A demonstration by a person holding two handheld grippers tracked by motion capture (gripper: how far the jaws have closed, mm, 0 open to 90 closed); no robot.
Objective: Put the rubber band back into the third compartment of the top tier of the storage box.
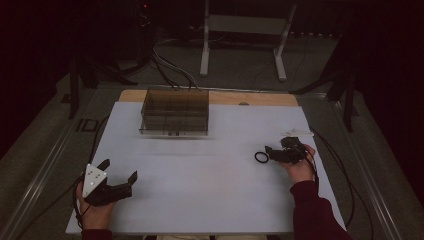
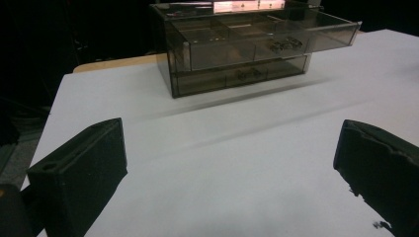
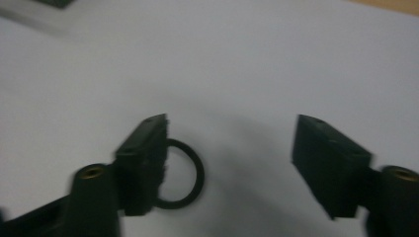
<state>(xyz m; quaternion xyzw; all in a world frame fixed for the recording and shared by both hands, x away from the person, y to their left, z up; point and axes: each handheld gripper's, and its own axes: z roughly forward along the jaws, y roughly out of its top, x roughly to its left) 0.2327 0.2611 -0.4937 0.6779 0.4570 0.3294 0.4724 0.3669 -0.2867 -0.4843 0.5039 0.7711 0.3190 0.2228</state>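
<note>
A small black ring (image 1: 261, 157) lies flat on the white table (image 1: 200, 170), right of the middle. My right gripper (image 1: 270, 153) is low over the table just to the right of it, pointing left. In the right gripper view the ring (image 3: 200, 174) lies partly under the left jaw and partly inside the gap of the right gripper (image 3: 231, 123); the jaws stand apart and the far jaw is clear of it. My left gripper (image 1: 120, 169) rests near the front left corner, wide open with nothing between its jaws (image 2: 232, 128).
A smoky clear drawer box (image 1: 174, 111) stands at the table's back centre. In the left gripper view its upper drawer (image 2: 276, 37) is pulled out, with small dark parts in its compartments. Cables and a stand's legs (image 1: 280, 60) lie beyond the table.
</note>
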